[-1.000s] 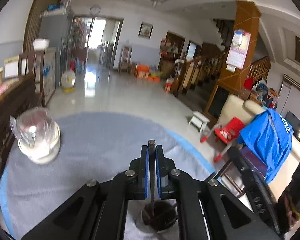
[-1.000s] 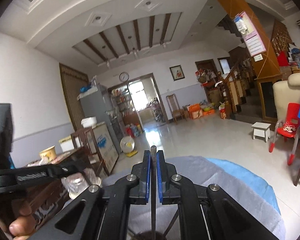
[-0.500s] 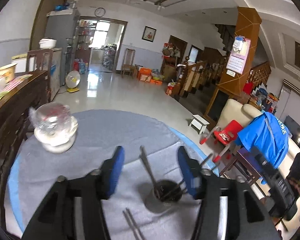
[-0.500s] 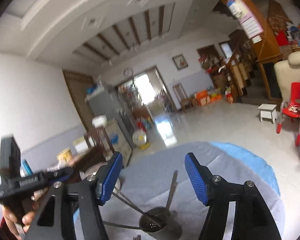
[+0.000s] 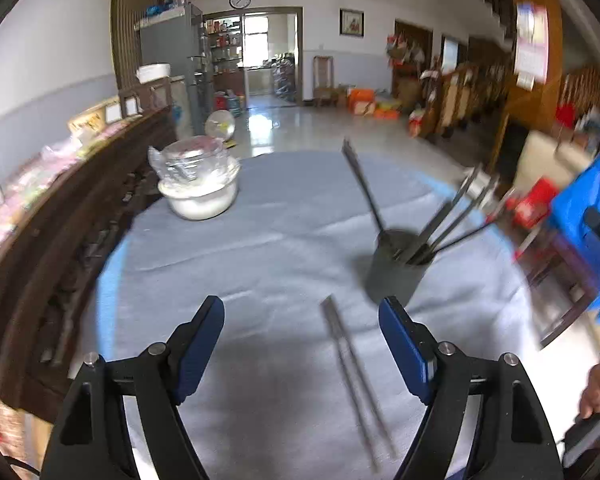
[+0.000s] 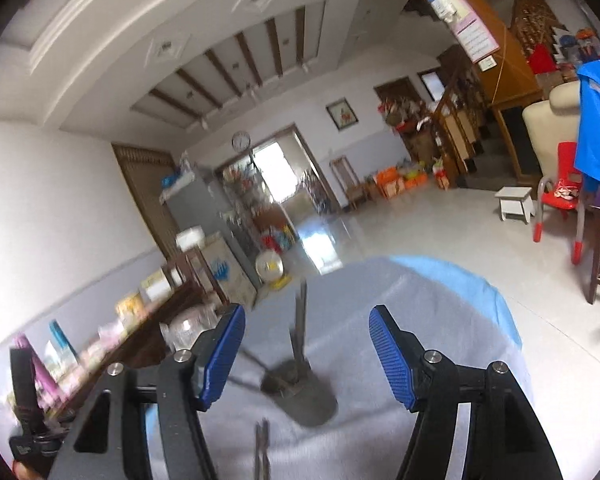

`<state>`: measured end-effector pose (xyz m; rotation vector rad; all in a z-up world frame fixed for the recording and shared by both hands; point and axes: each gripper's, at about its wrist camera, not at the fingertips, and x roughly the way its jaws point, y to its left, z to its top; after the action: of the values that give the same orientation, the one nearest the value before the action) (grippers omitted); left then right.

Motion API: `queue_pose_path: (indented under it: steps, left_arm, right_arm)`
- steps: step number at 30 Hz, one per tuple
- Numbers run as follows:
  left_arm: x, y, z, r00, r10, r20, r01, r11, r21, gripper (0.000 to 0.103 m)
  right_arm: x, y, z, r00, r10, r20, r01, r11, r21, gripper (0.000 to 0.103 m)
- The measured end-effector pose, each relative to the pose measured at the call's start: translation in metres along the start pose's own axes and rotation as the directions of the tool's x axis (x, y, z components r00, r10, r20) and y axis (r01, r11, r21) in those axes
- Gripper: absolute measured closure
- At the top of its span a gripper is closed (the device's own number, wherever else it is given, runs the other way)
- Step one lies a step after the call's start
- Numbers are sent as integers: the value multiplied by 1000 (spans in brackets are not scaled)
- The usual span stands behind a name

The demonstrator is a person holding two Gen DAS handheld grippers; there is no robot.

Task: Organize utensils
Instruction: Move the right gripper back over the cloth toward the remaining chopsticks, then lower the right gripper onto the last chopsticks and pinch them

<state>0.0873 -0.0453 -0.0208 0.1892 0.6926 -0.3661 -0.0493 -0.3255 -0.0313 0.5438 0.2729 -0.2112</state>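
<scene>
Both views motion-blurred, utensil types unreadable. Left gripper (image 5: pixel 301 336) jaws apart and opening, nothing between the pads. Loose pair of metal sticks (image 5: pixel 354 380) lies flat on the grey tablecloth (image 5: pixel 260 240) inside the jaw gap, nearer the right finger; long axis runs away from the claw, near ends cut off. Dark holder cup (image 5: pixel 396 268) stands just beyond the right fingertip, handles (image 5: pixel 452 216) leaning up-right, one up-left. Right gripper (image 6: pixel 306 350) jaws apart, empty; cup (image 6: pixel 304 394) ahead between fingers, sticks (image 6: pixel 262 452) cropped at bottom.
</scene>
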Motion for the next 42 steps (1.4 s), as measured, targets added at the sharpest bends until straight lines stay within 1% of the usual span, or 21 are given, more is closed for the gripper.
queue_pose_path:
  steps: [2, 4, 5, 8, 11, 13, 15, 18, 26, 30, 42]
  left_arm:
    - [0, -8, -7, 997, 78, -4, -77, 996, 46, 22]
    - [-1, -9, -13, 992, 126, 2, -126, 989, 72, 22]
    - [-3, -10, -17, 990, 139, 3, -138, 987, 77, 22]
    - [-5, -9, -21, 991, 135, 2, -134, 988, 73, 22]
    - [-5, -6, -23, 989, 149, 6, -149, 986, 72, 22]
    - [-5, -6, -24, 988, 156, 5, -156, 985, 73, 22]
    - [0, -5, -24, 988, 155, -2, -154, 985, 73, 22]
    - [9, -3, -24, 988, 157, -14, -155, 985, 72, 22]
    - [34, -3, -27, 984, 170, -52, -166, 983, 81, 22]
    - [46, -4, -30, 981, 177, -77, -170, 981, 91, 22]
    - [76, -6, -36, 973, 180, -146, -167, 981, 99, 22]
  right_arm:
    - [1, -3, -11, 999, 9, -42, -8, 1000, 7, 34]
    - [2, -3, -20, 997, 15, -74, -14, 1000, 5, 34]
    - [3, -3, -23, 997, 13, -81, -13, 1000, -2, 35]
    - [5, 2, -32, 993, 24, -113, -27, 999, -25, 35]
    - [10, 5, -40, 990, 30, -141, -35, 999, -36, 36]
    - [18, 8, -44, 985, 38, -170, -44, 998, -34, 39]
    - [27, 12, -52, 980, 35, -196, -43, 999, -34, 44]
    - [38, 12, -61, 972, 31, -235, -39, 999, -26, 46]
    - [65, 17, -80, 955, 22, -295, -30, 999, -23, 46]
    - [78, 15, -89, 943, 26, -331, -33, 999, -16, 46]
    - [103, 13, -108, 914, 36, -403, -38, 999, 2, 46]
